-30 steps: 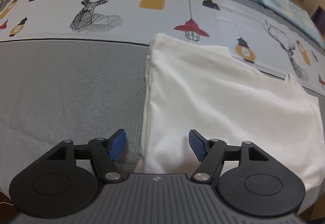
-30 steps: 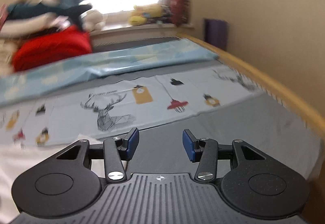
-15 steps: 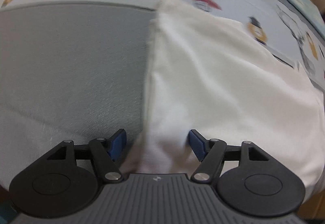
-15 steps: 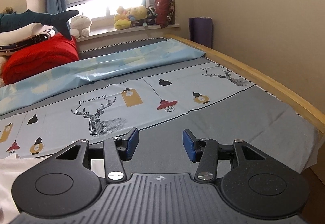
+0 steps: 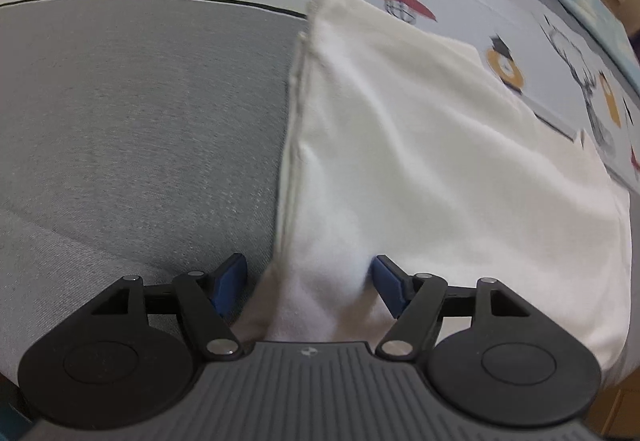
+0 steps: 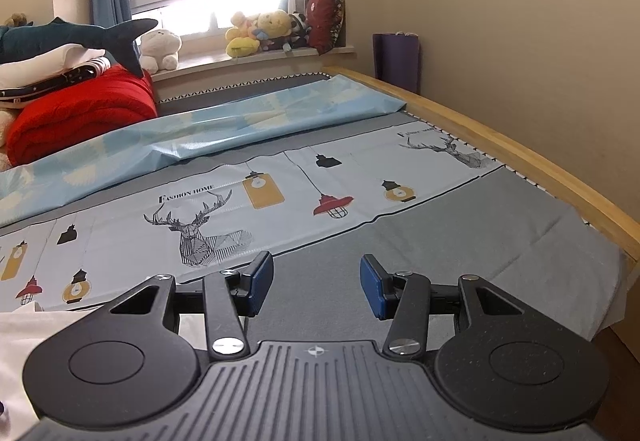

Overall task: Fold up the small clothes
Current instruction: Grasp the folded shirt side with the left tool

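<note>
A white garment (image 5: 432,145) lies partly folded on the grey bed sheet (image 5: 132,121), its left edge a doubled fold. My left gripper (image 5: 308,281) points down over the garment's near left corner. Its blue pads stand apart, with a raised ridge of white cloth between them; the right pad (image 5: 386,281) touches the cloth and the left pad (image 5: 228,281) is clear of it. In the right wrist view my right gripper (image 6: 316,283) hovers open over bare grey sheet with nothing between its fingers. A strip of the white garment (image 6: 24,337) shows at that view's lower left.
A patterned band with deer and lamps (image 6: 248,209) crosses the bed beyond the garment. Farther back lie a light blue cover (image 6: 200,129), a red quilt (image 6: 80,113), a plush shark (image 6: 76,39) and toys on the windowsill. A wooden bed rail (image 6: 520,161) runs along the right.
My left gripper has sunk and tipped down onto the garment's near corner, so cloth now bunches up between its pads. The right gripper's view steadied from a blur and holds still.
</note>
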A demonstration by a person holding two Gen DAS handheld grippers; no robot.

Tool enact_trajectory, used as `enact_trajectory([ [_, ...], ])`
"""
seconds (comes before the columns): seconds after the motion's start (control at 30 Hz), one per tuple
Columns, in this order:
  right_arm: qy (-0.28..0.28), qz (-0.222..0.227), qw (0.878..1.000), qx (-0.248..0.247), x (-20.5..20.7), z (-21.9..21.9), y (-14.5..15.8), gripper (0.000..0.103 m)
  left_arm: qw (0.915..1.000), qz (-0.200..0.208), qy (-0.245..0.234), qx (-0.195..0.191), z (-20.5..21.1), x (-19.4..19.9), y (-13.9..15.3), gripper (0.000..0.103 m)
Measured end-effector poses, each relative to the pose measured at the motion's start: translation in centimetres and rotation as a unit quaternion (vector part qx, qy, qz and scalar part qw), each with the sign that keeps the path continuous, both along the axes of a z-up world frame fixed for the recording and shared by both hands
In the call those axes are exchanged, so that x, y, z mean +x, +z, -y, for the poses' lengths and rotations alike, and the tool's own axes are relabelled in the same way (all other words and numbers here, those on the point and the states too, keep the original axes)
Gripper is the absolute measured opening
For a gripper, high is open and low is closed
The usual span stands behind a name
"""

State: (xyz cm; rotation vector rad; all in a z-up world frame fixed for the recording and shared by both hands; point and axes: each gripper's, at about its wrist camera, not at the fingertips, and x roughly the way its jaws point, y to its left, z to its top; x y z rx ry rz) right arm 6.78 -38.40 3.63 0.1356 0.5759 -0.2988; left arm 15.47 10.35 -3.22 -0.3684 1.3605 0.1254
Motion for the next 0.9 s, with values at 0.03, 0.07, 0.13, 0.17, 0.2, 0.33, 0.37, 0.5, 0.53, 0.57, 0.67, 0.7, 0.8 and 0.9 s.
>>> enact_trajectory([
  [0.03, -0.001, 0.0, 1.0, 0.0, 0.0, 0.0, 0.0, 0.05, 1.0, -0.001, 0.001, -0.001, -0.1, 0.0, 0.0, 0.074],
  [0.07, -0.002, 0.0, 1.0, 0.001, 0.0, 0.1, 0.0, 0.05, 1.0, -0.001, -0.002, 0.0, 0.0, 0.1, 0.0, 0.074],
  [0.13, -0.004, -0.001, 1.0, 0.001, 0.1, 0.1, 0.1, 0.05, 0.9999, 0.001, -0.016, 0.001, 0.4, 0.1, 0.0, 0.074],
  [0.17, -0.005, -0.001, 1.0, 0.002, 0.1, 0.1, 0.1, 0.05, 0.9997, 0.002, -0.025, 0.001, 0.6, 0.1, 0.0, 0.071],
  [0.2, -0.006, -0.001, 1.0, 0.003, 0.1, 0.0, 0.1, 0.05, 0.9995, 0.006, -0.032, 0.001, 0.7, 0.1, 0.1, 0.065],
  [0.33, -0.005, -0.003, 1.0, 0.001, 0.1, -0.2, 0.0, 0.05, 0.9982, 0.017, -0.056, -0.017, 1.1, 0.0, 0.3, 0.033],
  [0.37, -0.004, -0.004, 1.0, -0.001, 0.2, -0.3, 0.0, 0.05, 0.9974, 0.021, -0.065, -0.023, 1.3, 0.0, 0.4, 0.028],
  [0.5, 0.001, -0.005, 1.0, -0.007, 0.1, -0.7, -0.1, 0.05, 0.9956, 0.029, -0.088, -0.013, 2.0, -0.1, 0.6, 0.024],
  [0.53, 0.001, -0.005, 1.0, -0.008, 0.0, -0.7, -0.1, 0.05, 0.9956, 0.03, -0.087, -0.015, 2.0, -0.1, 0.6, 0.023],
  [0.57, 0.001, -0.004, 1.0, -0.008, 0.0, -0.7, -0.1, 0.05, 0.9957, 0.031, -0.086, -0.015, 2.0, -0.2, 0.7, 0.022],
  [0.67, -0.001, -0.003, 1.0, -0.005, -0.1, -0.7, 0.0, 0.05, 0.9946, 0.04, -0.095, -0.01, 2.0, -0.5, 1.0, 0.021],
  [0.7, -0.001, -0.002, 1.0, -0.004, -0.1, -0.7, 0.0, 0.05, 0.9941, 0.042, -0.1, -0.008, 2.0, -0.6, 1.1, 0.021],
  [0.8, -0.001, 0.0, 1.0, -0.001, 0.0, -0.8, 0.1, 0.05, 0.9947, 0.043, -0.093, -0.01, 1.1, -1.2, 1.2, 0.021],
  [0.9, 0.003, 0.0, 1.0, 0.001, 0.2, -1.3, 0.0, 0.05, 0.9959, 0.033, -0.083, 0.014, 0.0, -1.7, 1.1, 0.021],
])
